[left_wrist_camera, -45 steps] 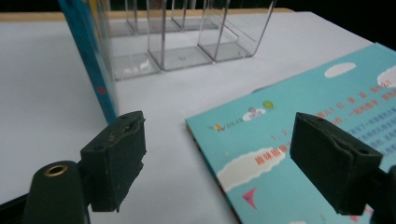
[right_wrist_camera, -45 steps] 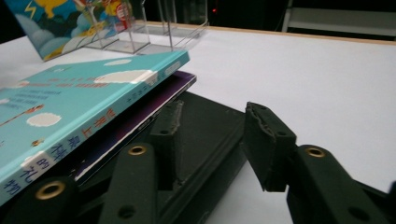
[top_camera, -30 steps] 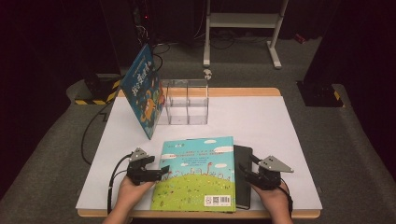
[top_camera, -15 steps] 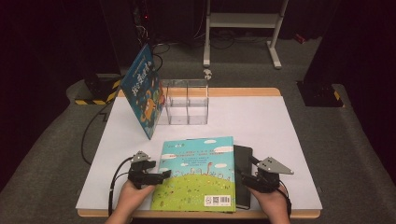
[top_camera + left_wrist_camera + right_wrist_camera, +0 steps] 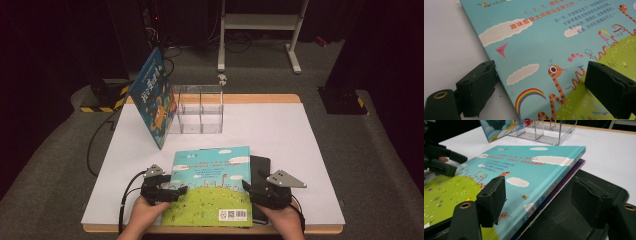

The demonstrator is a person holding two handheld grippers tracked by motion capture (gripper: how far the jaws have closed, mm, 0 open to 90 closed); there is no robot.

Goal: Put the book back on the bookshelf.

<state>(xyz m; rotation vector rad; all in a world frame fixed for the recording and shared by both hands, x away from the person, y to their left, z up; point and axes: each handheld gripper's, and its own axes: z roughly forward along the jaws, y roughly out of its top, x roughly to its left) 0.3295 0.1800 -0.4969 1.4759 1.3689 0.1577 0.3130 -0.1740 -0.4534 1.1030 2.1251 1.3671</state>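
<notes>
We count two picture books on the white table (image 5: 280, 125): one flat book (image 5: 212, 185) lying at the near edge between our hands, and one upright book (image 5: 157, 97) leaning against the left side of the clear divider rack (image 5: 200, 107) farther back. There is one rack, with see-through compartments, well apart from the flat book. One black tray (image 5: 260, 167) lies under the flat book's right side, and a purple layer shows between them in the right gripper view.

Our left gripper (image 5: 172, 190) sits at the flat book's left edge; its jaws have just been opening and now stand wide, one pad on the table beside the cover and the other over it, pressing nothing. Our right gripper (image 5: 250, 187) sits at the book's right edge above the tray; its jaws have also just been opening and straddle the book's corner without gripping it.

Beyond the table stand a white metal frame (image 5: 260, 30), dark cabinets and floor cables.
</notes>
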